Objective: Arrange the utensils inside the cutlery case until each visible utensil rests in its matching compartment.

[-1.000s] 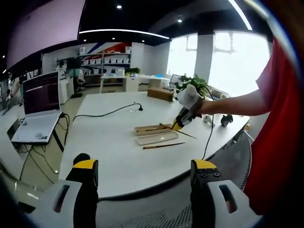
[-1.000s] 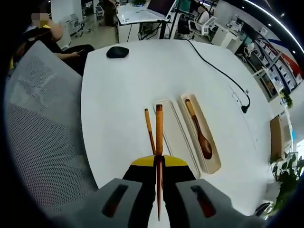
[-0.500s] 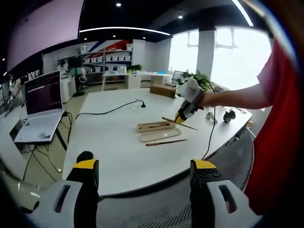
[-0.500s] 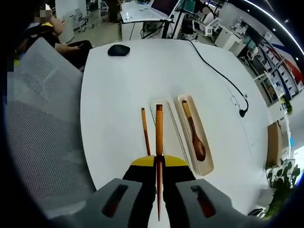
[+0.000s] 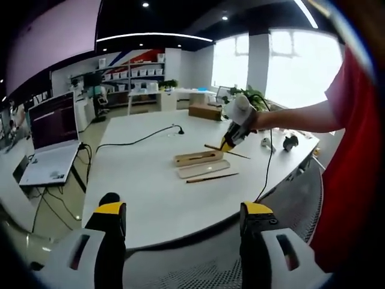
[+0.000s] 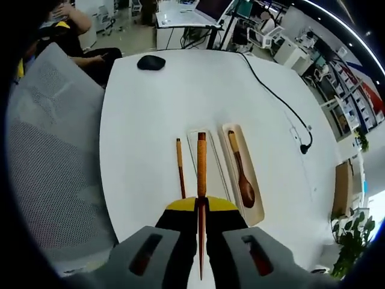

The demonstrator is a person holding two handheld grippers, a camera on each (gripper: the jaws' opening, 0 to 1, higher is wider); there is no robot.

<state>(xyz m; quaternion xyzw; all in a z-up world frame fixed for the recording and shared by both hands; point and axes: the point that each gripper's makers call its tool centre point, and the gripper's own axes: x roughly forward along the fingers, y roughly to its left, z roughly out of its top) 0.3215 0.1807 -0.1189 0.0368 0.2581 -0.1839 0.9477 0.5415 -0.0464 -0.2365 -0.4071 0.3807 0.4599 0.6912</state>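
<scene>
Because I want the chopstick (image 6: 201, 174) to drop lengthwise into its slot, my right gripper (image 6: 201, 212) is clenched on it near one end, the stick running straight forward between the jaws and hanging above the white table (image 6: 144, 114). Seen from my left gripper's camera, that right gripper (image 5: 230, 142) is high over the case with the stick (image 5: 224, 150) angled across it.

My left gripper (image 5: 180, 220) is released, jaws spread apart, parked near my body off the table's edge so it stays clear of the work.

Just ahead of my held stick lies the second chopstick (image 6: 180, 168), flat on the table beside the case, not yet inside. Next to it is the narrow compartment (image 6: 210, 158), which looks vacant under my stick; I judge that is where both chopsticks belong. Beyond that, the wider compartment (image 6: 255, 205) already holds the wooden spoon (image 6: 240, 177), so that utensil seems settled.

Farther off, a black cable (image 6: 274, 90) trails across the table, and a dark mouse (image 6: 150, 62) sits near the far edge.
</scene>
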